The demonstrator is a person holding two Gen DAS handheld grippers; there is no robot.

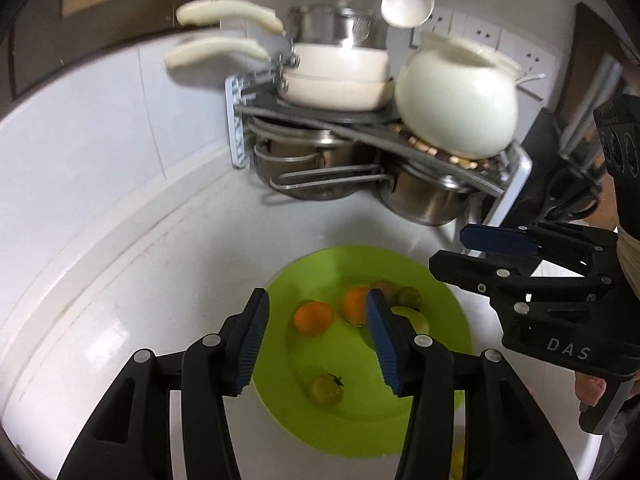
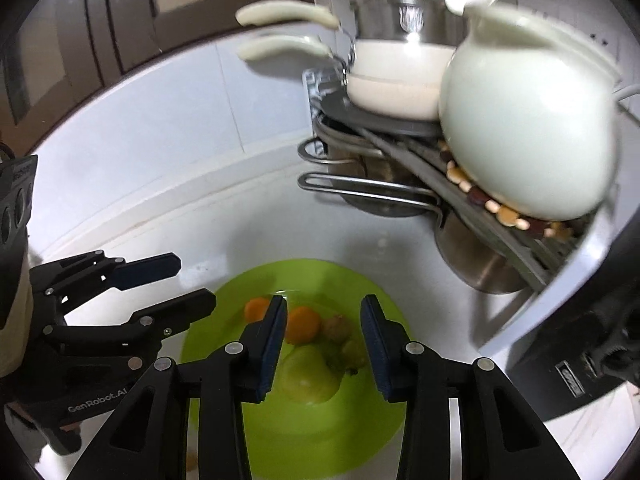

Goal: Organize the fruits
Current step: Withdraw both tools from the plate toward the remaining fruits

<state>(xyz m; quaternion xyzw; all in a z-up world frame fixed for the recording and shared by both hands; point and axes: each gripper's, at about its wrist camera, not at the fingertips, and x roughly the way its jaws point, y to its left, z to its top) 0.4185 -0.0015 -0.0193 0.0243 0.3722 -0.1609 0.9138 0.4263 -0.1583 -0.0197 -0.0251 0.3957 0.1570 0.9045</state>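
Note:
A lime-green plate (image 1: 436, 376) (image 2: 296, 436) lies on the white counter and holds several fruits: two oranges (image 1: 314, 317) (image 1: 354, 304) (image 2: 303, 324), a greenish tomato (image 1: 326, 390), a pale green pear (image 2: 308, 376) (image 1: 416, 318) and small brownish fruits (image 2: 336, 326). My left gripper (image 1: 320, 344) is open and empty above the plate's left part. My right gripper (image 2: 324, 344) is open and empty above the pear. The right gripper also shows in the left wrist view (image 1: 460, 252), and the left gripper in the right wrist view (image 2: 192, 284).
A metal corner rack (image 1: 360, 120) (image 2: 400, 132) behind the plate holds steel pots, white saucepans (image 1: 336, 76) and a large white jug (image 1: 456, 100) (image 2: 524, 120). A white ladle (image 1: 408, 0) hangs above. White tiled walls meet at the corner.

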